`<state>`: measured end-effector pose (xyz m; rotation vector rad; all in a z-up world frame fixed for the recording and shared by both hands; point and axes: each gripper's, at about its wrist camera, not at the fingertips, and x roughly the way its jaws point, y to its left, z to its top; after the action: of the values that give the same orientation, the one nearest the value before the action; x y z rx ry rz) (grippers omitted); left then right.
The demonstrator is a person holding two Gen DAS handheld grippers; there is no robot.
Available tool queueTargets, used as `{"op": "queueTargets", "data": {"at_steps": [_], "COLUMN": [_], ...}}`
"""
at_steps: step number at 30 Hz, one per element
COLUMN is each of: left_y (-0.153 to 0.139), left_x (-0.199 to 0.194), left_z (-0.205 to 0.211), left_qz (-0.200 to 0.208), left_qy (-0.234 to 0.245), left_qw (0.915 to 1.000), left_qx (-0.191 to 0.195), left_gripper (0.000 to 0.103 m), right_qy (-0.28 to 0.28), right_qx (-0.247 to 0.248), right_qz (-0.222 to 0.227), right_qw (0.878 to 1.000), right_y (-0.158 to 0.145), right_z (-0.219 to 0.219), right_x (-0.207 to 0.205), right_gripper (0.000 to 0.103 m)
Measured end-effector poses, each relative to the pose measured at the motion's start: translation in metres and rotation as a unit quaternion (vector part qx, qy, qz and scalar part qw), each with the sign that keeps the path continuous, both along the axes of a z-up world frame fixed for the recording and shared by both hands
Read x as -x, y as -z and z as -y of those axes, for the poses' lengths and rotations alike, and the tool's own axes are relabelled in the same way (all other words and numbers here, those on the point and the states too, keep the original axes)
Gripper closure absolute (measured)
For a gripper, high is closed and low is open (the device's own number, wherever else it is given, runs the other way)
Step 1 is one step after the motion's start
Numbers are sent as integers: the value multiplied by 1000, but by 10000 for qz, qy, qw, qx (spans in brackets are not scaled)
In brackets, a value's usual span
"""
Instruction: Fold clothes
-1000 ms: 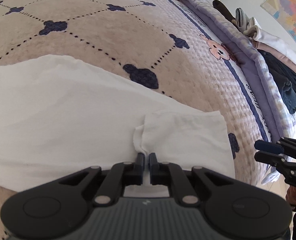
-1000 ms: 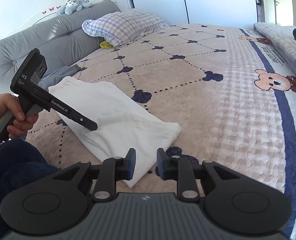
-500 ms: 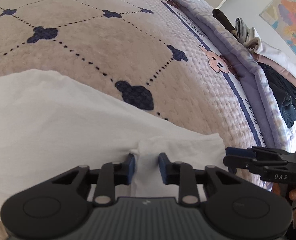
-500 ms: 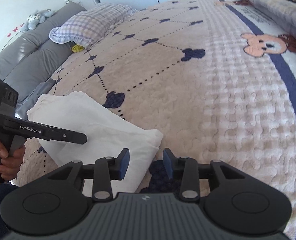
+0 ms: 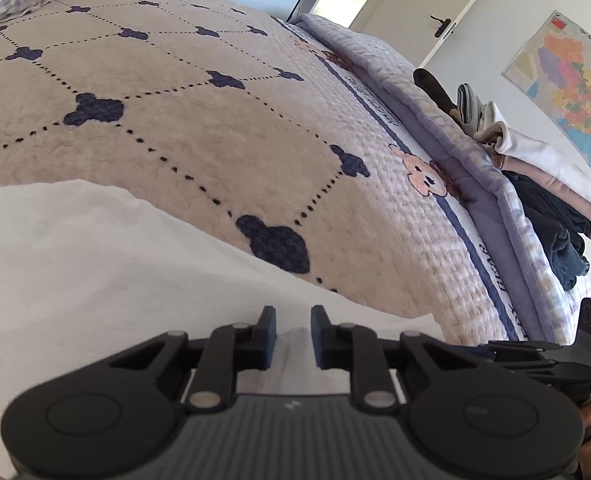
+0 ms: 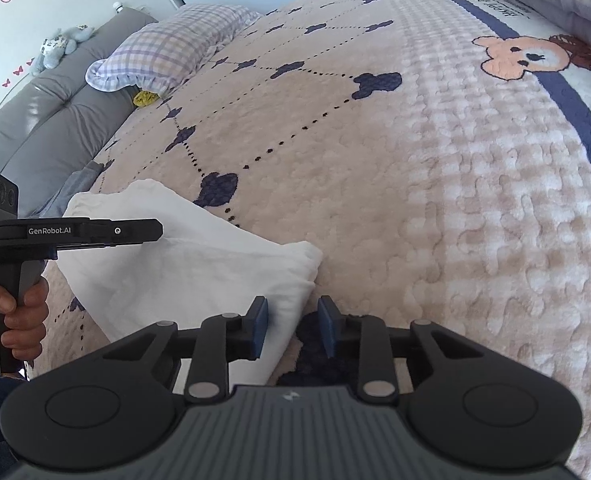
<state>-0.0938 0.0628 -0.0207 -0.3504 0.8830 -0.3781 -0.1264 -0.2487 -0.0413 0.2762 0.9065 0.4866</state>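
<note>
Left gripper hovers low over the folded white garment, fingers apart, gripping nothing. Right gripper is likewise spread, straddling the garment's near corner where it lies on the bed. Beyond the left gripper to its right, a pile of clothes rests on a rolled quilt.

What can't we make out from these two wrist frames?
- White garment: near edge hidden under the right gripper body in the right view; cut off by the left frame edge in the left view.
- Garment type: folded, so unclear in either view.
- Clothes pile: items overlap in the left view; count unclear.
- Left gripper: side-on in the right view, finger gap not visible there.
</note>
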Motion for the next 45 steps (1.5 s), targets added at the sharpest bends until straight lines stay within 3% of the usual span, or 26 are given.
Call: {"op": "queueTargets", "data": {"at_steps": [5, 7, 9, 10, 14, 16, 17, 23, 27, 30, 31, 35, 38, 45], "left_y": [-14, -23, -28, -30, -16, 1, 8, -3, -26, -31, -25, 11, 13, 19], "left_x": [13, 23, 30, 31, 26, 22, 22, 30, 50, 60, 56, 35, 38, 56], "left_z": [-15, -18, -12, -6, 20, 27, 29, 16, -4, -5, -2, -1, -11, -28], "left_qz": [76, 121, 122, 105, -202, -353, -354, -233, 182, 402, 312, -150, -35, 155], "left_qy": [-137, -65, 248, 480, 1166, 1349, 1449, 1294, 1217, 1635, 1689, 1657, 1663, 1819], "left_qw": [9998, 9996, 9992, 9985, 9920, 9875, 9851, 9886, 9920, 9855, 9849, 9859, 9844, 9765], "left_qx": [-150, -267, -272, -234, -441, -729, -859, -737, -294, 218, 193, 170, 580, 1142], "left_gripper": [83, 79, 59, 54, 53, 54, 54, 53, 44, 29, 24, 24, 19, 10], "right_qy": [22, -101, -228, -255, -313, -434, -442, -290, -276, -508, -574, -756, -834, -1167], "right_qx": [35, 110, 198, 199, 47, -33, -24, -328, -528, -485, -497, -395, -220, -220], "right_qz": [-92, -139, -130, -158, -341, -366, -307, -141, -171, -46, -5, 163, 241, 262], "right_qw": [9999, 9998, 9995, 9994, 9989, 9984, 9985, 9989, 9981, 9975, 9971, 9962, 9960, 9926], "right_y": [-3, -5, -8, -8, -4, -4, -8, -32, -51, -70, -77, -99, -109, -128], "right_z": [0, 0, 0, -1, -6, -12, -14, -11, -15, -30, -35, -57, -71, -110], "right_x": [3, 9, 16, 16, 8, 5, 7, 11, 9, 6, 5, 0, -1, -15], "right_gripper": [73, 68, 66, 66, 68, 91, 95, 97, 97, 97, 97, 97, 97, 97]}}
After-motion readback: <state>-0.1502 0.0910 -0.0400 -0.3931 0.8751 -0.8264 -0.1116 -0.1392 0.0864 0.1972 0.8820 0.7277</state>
